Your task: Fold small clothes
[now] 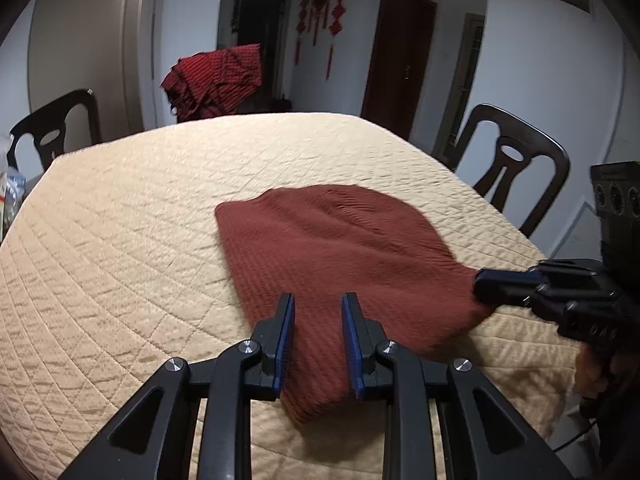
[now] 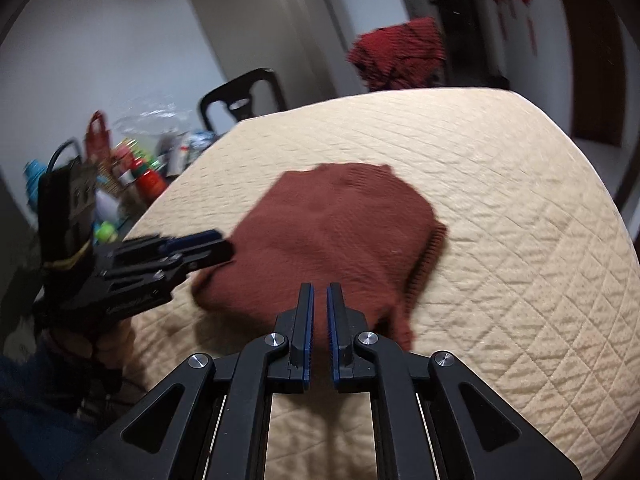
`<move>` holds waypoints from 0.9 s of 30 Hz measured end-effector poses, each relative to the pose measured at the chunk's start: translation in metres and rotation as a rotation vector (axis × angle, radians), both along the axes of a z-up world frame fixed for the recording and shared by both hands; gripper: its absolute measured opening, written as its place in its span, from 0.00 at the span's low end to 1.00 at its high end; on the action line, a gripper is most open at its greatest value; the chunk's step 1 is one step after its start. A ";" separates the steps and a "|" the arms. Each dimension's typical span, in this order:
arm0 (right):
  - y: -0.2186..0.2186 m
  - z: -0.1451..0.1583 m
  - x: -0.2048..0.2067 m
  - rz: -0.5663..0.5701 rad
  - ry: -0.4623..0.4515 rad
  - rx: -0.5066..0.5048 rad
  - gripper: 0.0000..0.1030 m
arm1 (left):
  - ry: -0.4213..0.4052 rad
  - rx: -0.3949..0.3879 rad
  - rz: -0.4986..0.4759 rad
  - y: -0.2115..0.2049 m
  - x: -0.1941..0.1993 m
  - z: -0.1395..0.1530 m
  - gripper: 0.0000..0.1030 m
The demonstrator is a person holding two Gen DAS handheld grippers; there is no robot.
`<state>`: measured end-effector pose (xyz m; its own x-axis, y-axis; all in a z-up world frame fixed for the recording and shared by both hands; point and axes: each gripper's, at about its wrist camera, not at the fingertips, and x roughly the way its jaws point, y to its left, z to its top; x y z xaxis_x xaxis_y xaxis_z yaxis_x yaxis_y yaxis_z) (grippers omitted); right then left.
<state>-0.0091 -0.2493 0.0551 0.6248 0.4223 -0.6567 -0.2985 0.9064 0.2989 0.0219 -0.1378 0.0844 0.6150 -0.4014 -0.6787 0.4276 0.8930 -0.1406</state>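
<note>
A small rust-brown knitted garment point(image 1: 332, 252) lies folded on the quilted beige table cover point(image 1: 132, 240); it also shows in the right wrist view point(image 2: 340, 232). My left gripper point(image 1: 318, 300) is open, its fingers either side of the garment's near edge, gripping nothing. My right gripper point(image 2: 320, 290) is nearly closed on the garment's near right corner. In the left wrist view the right gripper point(image 1: 480, 280) pinches that corner. In the right wrist view the left gripper point(image 2: 224, 244) sits at the garment's left edge.
Dark wooden chairs point(image 1: 508, 160) stand around the table. A red checked cloth point(image 1: 216, 80) hangs over a far chair. Bottles and clutter point(image 2: 132, 168) sit beyond the table's left edge. The table edge is close to both grippers.
</note>
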 end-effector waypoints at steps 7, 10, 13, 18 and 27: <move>-0.006 -0.025 0.009 -0.039 0.082 -0.018 0.06 | 0.033 0.028 -0.102 -0.024 -0.013 -0.011 0.26; -0.010 -0.028 0.010 -0.041 0.086 0.005 0.06 | 0.038 0.032 -0.103 -0.027 -0.010 -0.014 0.26; -0.011 -0.029 0.011 -0.037 0.086 0.011 0.06 | 0.047 0.033 -0.100 -0.030 -0.006 -0.017 0.26; -0.013 -0.029 0.011 -0.035 0.096 0.027 0.06 | 0.031 0.052 -0.106 -0.034 -0.007 -0.018 0.26; -0.017 -0.001 0.008 -0.053 0.014 0.073 0.16 | 0.002 0.009 -0.032 -0.014 0.002 0.003 0.27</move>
